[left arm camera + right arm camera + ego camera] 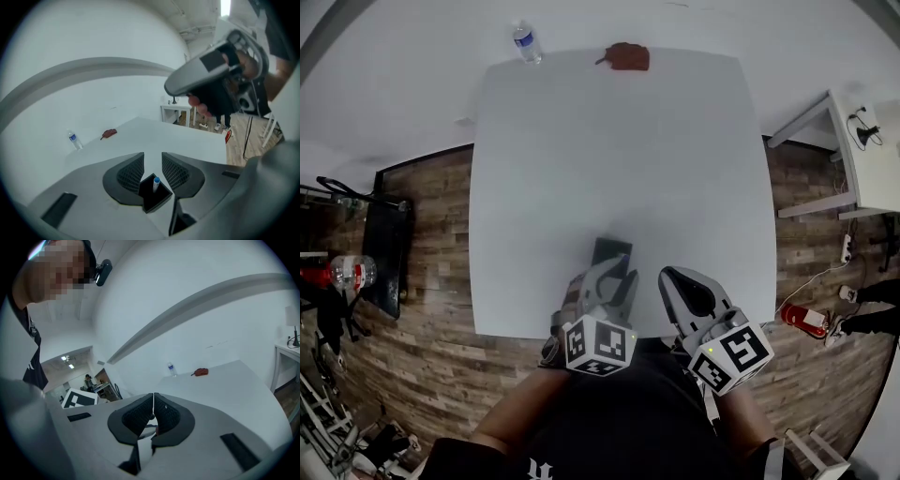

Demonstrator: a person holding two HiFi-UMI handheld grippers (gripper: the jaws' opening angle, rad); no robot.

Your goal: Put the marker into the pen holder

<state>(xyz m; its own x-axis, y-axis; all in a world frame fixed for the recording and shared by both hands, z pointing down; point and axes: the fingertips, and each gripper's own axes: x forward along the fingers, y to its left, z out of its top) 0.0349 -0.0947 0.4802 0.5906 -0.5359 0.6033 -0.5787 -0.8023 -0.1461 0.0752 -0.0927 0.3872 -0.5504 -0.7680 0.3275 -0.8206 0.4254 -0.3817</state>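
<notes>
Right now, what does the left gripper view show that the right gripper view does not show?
Only the left gripper view: the black pen holder with the blue-capped marker standing in it, seen between the left gripper's open jaws. Only the right gripper view: the right gripper's jaws closed together, and the camera on the person's head. Both: the white table, with the water bottle and a reddish-brown object at its far edge.

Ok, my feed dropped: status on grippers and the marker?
Left gripper open, aimed at the pen holder. Right gripper shut, empty. Marker stands in the pen holder, blue cap up. Bottle and red object far across the table.
</notes>
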